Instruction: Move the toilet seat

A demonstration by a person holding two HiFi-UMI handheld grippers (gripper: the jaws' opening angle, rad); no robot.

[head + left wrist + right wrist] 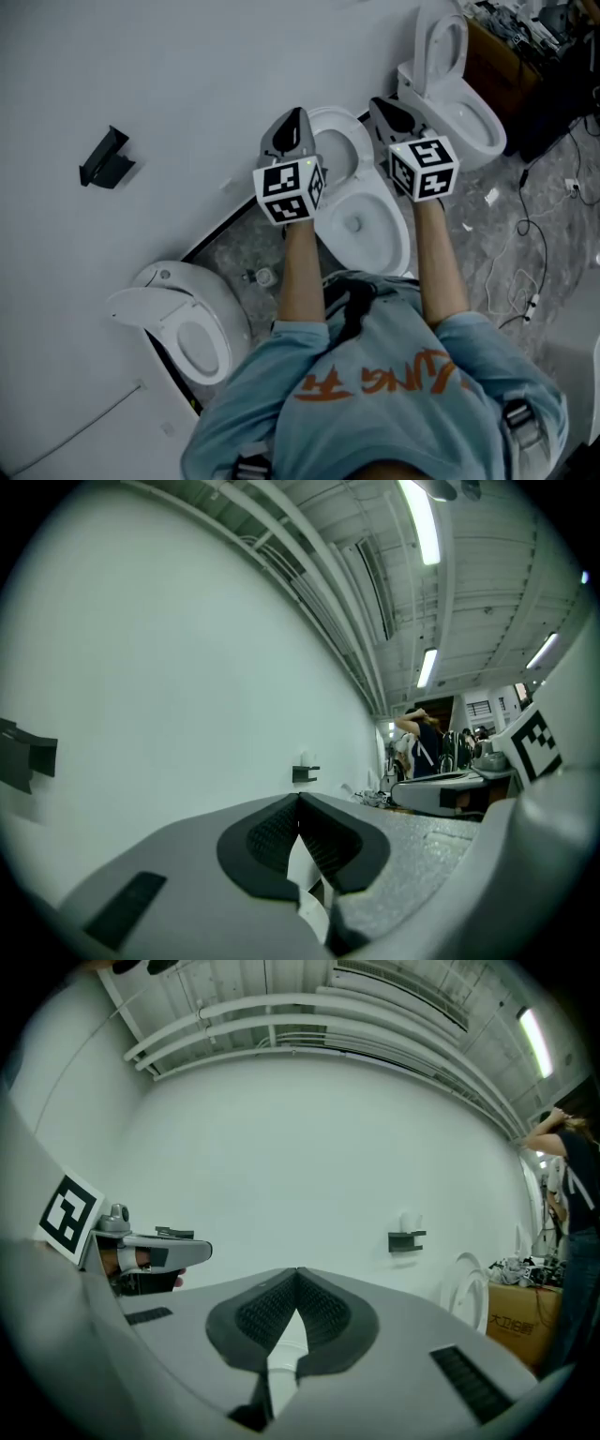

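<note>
A white toilet (361,230) stands against the wall, directly below both grippers. Its seat (336,117) appears tipped up toward the wall, between the two grippers. My left gripper (292,120) is held level above the toilet's left side, jaws shut with nothing between them (300,799). My right gripper (389,108) hovers over the right side, also shut and empty (298,1274). Neither touches the seat. Each gripper view faces the white wall, with a sliver of white porcelain under the jaws. The right gripper view shows the left gripper (150,1251) at its left edge.
A second toilet (187,323) sits to the left and a third (455,94) to the right. A black bracket (108,159) is fixed on the wall. Cardboard boxes (492,56) and cables (525,234) lie at the right. A person (422,742) stands far off.
</note>
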